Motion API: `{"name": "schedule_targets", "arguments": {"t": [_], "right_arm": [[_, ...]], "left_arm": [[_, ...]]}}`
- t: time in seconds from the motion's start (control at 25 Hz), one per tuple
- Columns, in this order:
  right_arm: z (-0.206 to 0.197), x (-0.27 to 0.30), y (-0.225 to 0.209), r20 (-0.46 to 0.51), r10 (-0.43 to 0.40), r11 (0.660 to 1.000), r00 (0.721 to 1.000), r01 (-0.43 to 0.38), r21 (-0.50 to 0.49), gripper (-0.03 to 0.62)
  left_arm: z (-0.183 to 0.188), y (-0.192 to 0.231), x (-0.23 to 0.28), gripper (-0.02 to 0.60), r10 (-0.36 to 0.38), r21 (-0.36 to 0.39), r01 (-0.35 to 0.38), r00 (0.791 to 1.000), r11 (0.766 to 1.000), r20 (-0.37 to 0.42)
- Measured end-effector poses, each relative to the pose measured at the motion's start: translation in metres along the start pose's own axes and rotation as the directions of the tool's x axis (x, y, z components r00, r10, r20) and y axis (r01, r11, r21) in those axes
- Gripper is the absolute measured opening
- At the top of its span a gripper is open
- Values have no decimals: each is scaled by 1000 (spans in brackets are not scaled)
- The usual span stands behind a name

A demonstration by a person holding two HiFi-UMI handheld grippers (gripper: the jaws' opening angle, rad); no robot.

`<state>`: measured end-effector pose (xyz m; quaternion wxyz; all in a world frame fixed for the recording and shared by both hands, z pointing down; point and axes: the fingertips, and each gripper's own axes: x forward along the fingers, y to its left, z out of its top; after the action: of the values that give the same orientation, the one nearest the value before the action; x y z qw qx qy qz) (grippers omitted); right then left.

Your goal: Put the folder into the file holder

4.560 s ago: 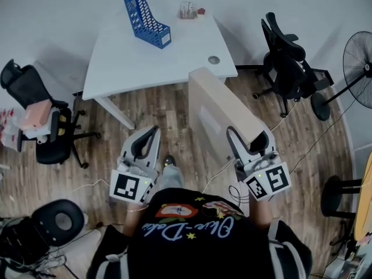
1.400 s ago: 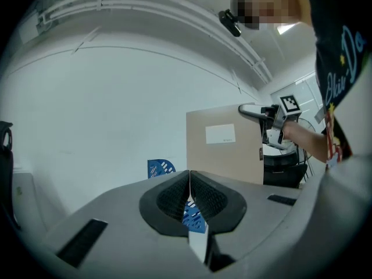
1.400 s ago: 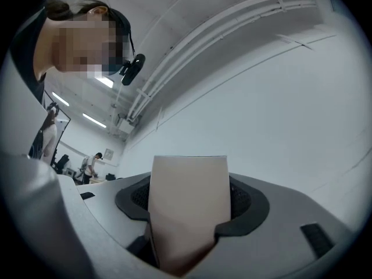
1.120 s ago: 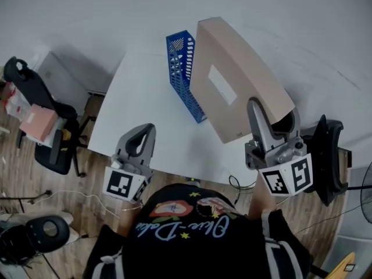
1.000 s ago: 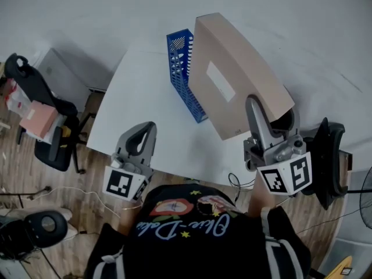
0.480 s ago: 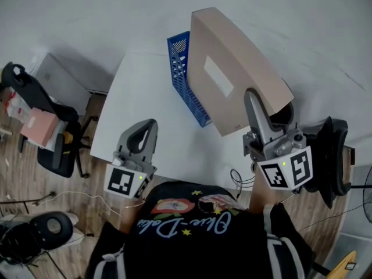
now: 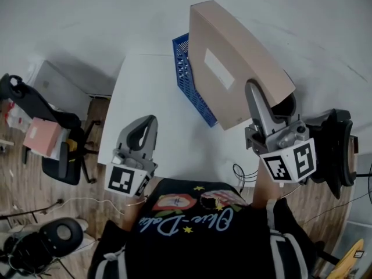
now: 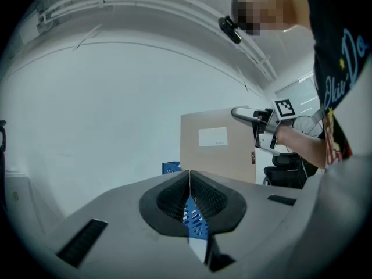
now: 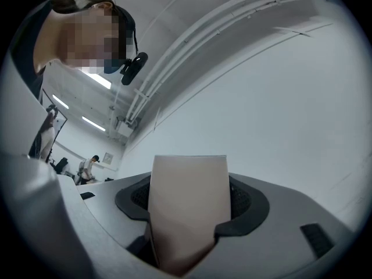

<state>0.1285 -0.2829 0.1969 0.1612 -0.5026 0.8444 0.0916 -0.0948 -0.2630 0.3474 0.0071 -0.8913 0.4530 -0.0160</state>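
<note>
Alignment is my concern at this step: the right gripper [image 7: 260, 97] has its jaws clamped on one end of the folder [image 7: 232, 63], which hangs in the air over the far part of the white counter [image 7: 145, 92], its broad face leaning across the blue file holder [image 7: 192, 86]. I judge the insertion not yet begun, and I cannot tell how much gap lies between the folder's lower edge and the holder's rim. To do it well I would square the folder's thin edge with the holder's open slot, bring it upright, then lower it slowly so it does not push the light holder along the counter. The left gripper [image 7: 146, 127] hovers at the near edge with its jaws together on nothing; it could steady the holder. The folder is a thick tan box file, stiff-looking, with a white label on its face.
</note>
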Motion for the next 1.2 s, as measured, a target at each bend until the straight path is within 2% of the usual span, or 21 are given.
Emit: {"name": "schedule_targets", "arguments": {"t": [0.16,0.6,1.2], "right_arm": [[4,-1,6,-4,0,1000,1000,0,-14,273],[-12,19,4,-24,8,1000,1000,-8,-25,273],[-33,40,-8,-48,37,999,998,-37,8,273]], "left_arm": [[7,2,-5,5,-3,17,3,1000,1000,29],[5,20,3,5,8,7,-8,999,1000,33],[-4,24,12,5,30,-7,-30,1000,1000,7]]}}
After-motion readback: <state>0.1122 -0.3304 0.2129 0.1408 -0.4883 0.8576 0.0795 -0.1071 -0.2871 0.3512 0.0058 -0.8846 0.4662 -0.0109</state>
